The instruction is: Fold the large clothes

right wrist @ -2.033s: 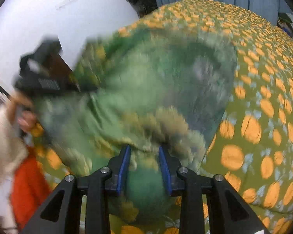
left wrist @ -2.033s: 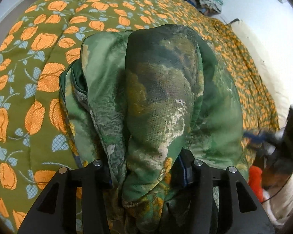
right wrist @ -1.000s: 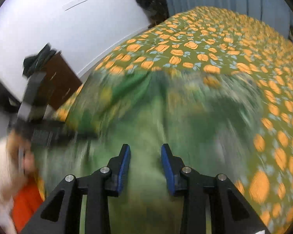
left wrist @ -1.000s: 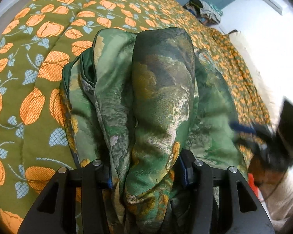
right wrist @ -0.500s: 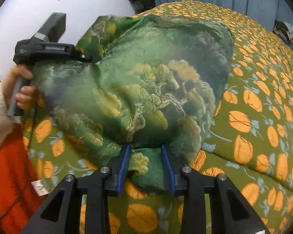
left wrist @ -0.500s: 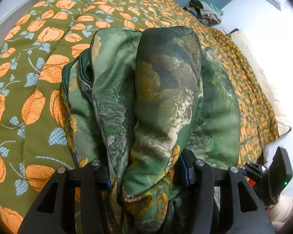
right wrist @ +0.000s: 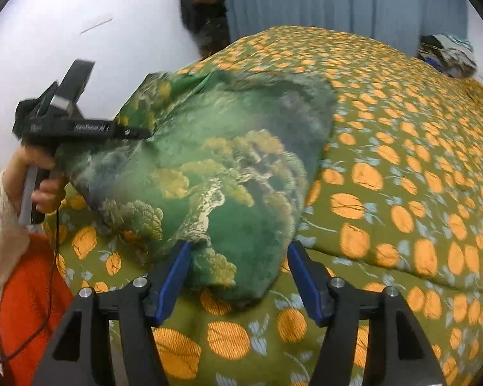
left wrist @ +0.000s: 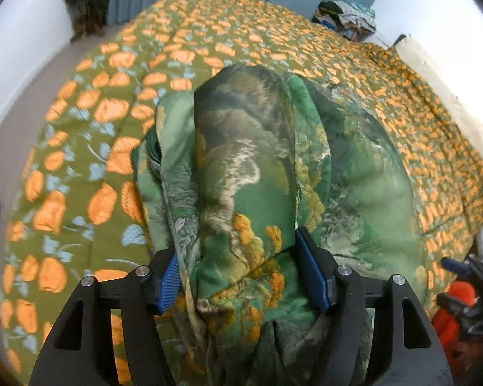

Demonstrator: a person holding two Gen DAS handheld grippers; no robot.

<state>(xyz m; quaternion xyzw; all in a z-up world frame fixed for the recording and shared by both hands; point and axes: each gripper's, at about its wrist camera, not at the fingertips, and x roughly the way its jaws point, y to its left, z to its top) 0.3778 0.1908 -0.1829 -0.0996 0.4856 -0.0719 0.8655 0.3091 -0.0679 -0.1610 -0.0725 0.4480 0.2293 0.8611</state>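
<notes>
Bed w/ an olive bedspread (right wrist: pixel 402 193) covered in orange tulips fills most of both views, blue curtains (right wrist: pixel 338 0) at the far end and a white wall (right wrist: pixel 64 16) off to the side. There's a pile of other clothes (left wrist: pixel 347 16) way past the far edge of the bed.

The green printed garment (right wrist: pixel 209 173) sits bunched on the bedspread, straight ahead of both sets of jaws.

Left gripper (left wrist: pixel 246 276): jaws opening, a thick fold of the garment lies between the blue pads (left wrist: pixel 312 276) and spills over the front of them. Fabric touches both pads but looks slack, not pinched.

Right gripper (right wrist: pixel 238 283): jaws also opening, wide apart, w/ the near corner of the garment between them. It brushes the left pad, clear gap on the right pad side. So not gripping imo.

In the right wrist view a hand (right wrist: pixel 38 180) in a cream fuzzy sleeve (right wrist: pixel 0 218) holds the left gripper's handle, up-left of the jaws, and something orange-red (right wrist: pixel 25 305) sits below it.
</notes>
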